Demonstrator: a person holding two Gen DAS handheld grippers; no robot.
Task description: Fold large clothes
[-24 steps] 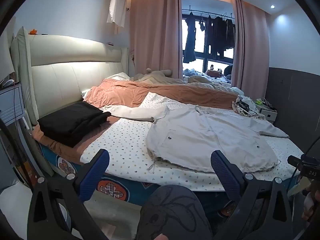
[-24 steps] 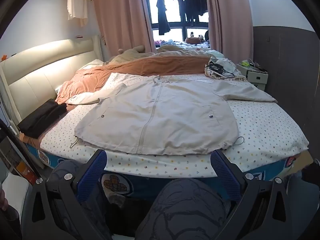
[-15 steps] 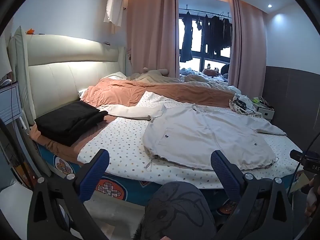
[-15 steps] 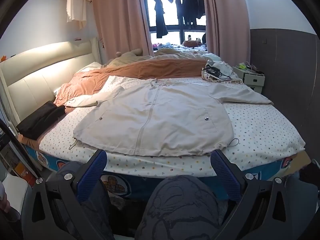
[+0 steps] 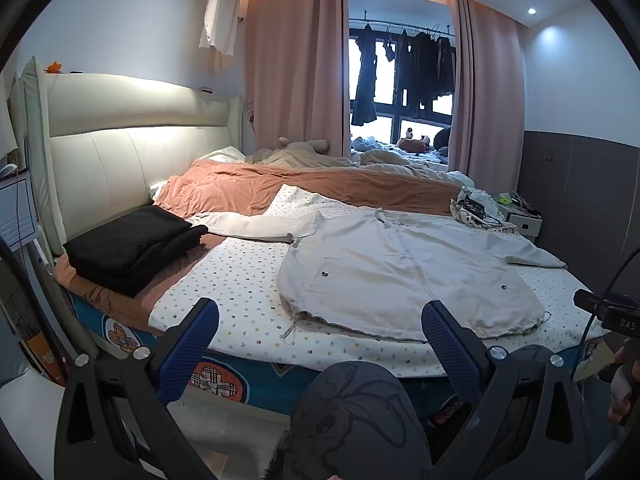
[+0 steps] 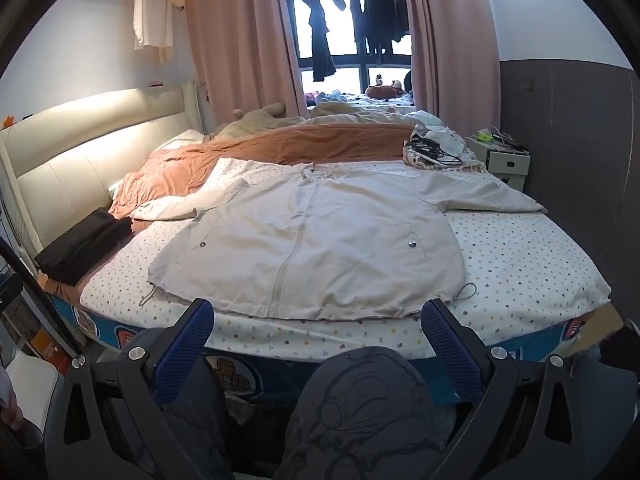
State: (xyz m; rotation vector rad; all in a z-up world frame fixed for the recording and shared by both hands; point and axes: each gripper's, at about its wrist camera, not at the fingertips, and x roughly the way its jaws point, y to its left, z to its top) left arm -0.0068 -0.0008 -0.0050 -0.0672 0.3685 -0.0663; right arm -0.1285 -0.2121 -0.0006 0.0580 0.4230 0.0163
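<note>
Both views have pulled back slightly from the bed; nothing on it moved. The beige zip-front fabric jacket lies flat, sleeves spread, unfolded on the dotted bedsheet. Left tool and right tool are released, empty, short of the hem. Folding not begun.

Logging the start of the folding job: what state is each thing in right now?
Beige zip-front jacket: spread flat, zipped, unfolded.
Black garment: folded, near headboard.
Orange duvet: rumpled.
Pink curtains: drawn open.
Left gripper: open, empty.
Right gripper: open, empty.
</note>
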